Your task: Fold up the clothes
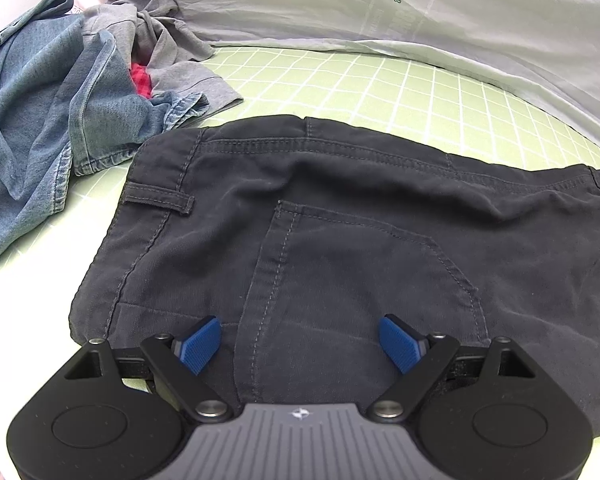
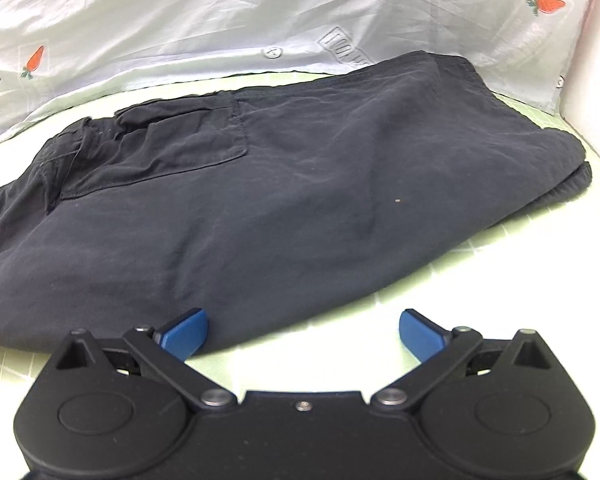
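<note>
Lying folded ahead of both grippers, dark trousers (image 1: pixel 340 216) run crosswise — waistband end before the left gripper (image 1: pixel 300 344), folded end beyond the right gripper (image 2: pixel 303 334). Both sets of jaws stand wide, holding nothing. A denim-and-grey clothes heap (image 1: pixel 72 92) sits far left.

Folded dark trousers (image 2: pixel 300 184) on green checked mat (image 2: pixel 480 288).
</note>
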A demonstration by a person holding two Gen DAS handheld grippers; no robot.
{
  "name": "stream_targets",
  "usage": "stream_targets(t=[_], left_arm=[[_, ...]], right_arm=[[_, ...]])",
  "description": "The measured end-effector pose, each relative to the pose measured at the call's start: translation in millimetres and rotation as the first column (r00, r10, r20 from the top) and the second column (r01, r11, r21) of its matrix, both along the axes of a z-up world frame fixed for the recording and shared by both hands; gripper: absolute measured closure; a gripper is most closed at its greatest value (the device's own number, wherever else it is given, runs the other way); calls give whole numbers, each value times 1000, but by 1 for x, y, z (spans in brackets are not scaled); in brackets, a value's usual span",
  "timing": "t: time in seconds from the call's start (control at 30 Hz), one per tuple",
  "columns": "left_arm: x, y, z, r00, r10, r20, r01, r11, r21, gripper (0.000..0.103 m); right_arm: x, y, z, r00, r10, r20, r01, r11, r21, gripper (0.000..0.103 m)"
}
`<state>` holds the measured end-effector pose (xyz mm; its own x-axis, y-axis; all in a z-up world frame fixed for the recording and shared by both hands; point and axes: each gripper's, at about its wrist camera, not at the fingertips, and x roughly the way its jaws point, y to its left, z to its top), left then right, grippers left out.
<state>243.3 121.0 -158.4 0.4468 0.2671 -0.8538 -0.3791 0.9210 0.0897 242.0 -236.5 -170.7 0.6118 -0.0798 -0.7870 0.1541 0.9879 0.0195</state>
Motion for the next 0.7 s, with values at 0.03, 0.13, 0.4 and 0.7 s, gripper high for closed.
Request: stream_targets(t=[0.03, 0.13, 0.4, 0.7], left_arm=[[0, 0, 0, 1000, 6, 0, -6, 1000, 1, 15], [1, -3, -1, 1000, 30, -3, -30, 1000, 10, 14], [20, -13, -7, 992, 114, -58, -111, 992, 59, 6], [23, -17, -9, 982, 169, -81, -163, 983, 80, 3]], right_arm=[[-1, -9, 3, 999, -33, 21, 33, 999, -2, 0], [6, -51, 11, 987, -135, 82, 137, 990, -18, 1], [70, -229, 11, 904, -411, 118, 417, 909, -24, 23], [113, -315, 1, 861, -485, 152, 486, 873, 31, 87]])
